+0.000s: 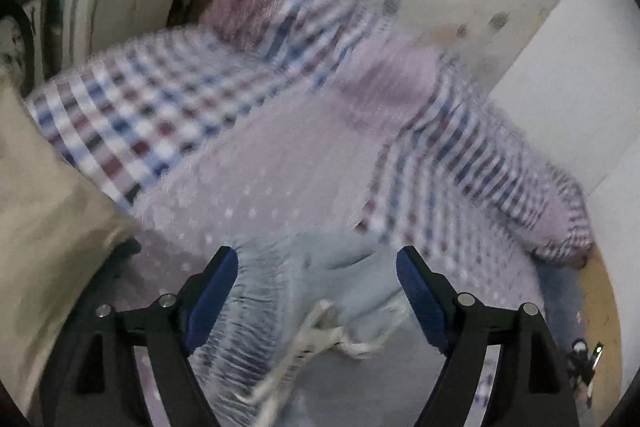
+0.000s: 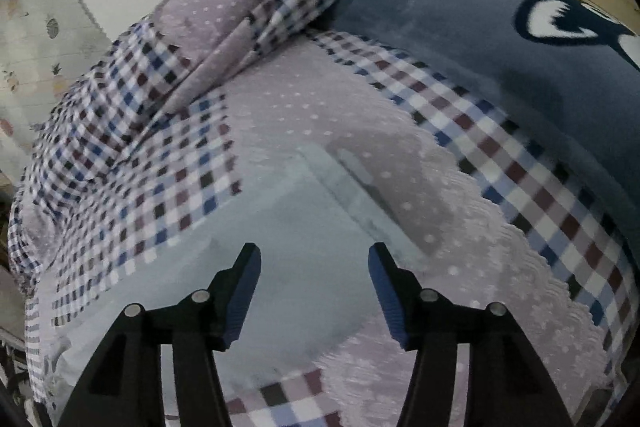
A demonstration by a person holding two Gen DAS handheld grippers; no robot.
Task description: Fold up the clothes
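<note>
- The left gripper point(image 1: 317, 259) is hanging released, jaws spread, over one pale blue garment point(image 1: 280, 291) lying on the checked quilt point(image 1: 132, 115); its white label point(image 1: 308, 339) is too blurred to read.
- The right gripper point(image 2: 314, 255) is gaping empty above what seems the same pale blue garment point(image 2: 256, 251), beside one navy blanket point(image 2: 460, 39).

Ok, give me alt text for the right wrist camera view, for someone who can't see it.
The open right hand-held gripper hovers over a pale blue garment lying flat on a bed. Under the garment is a pink dotted and checked blanket, with a dark blue blanket beyond it.
</note>
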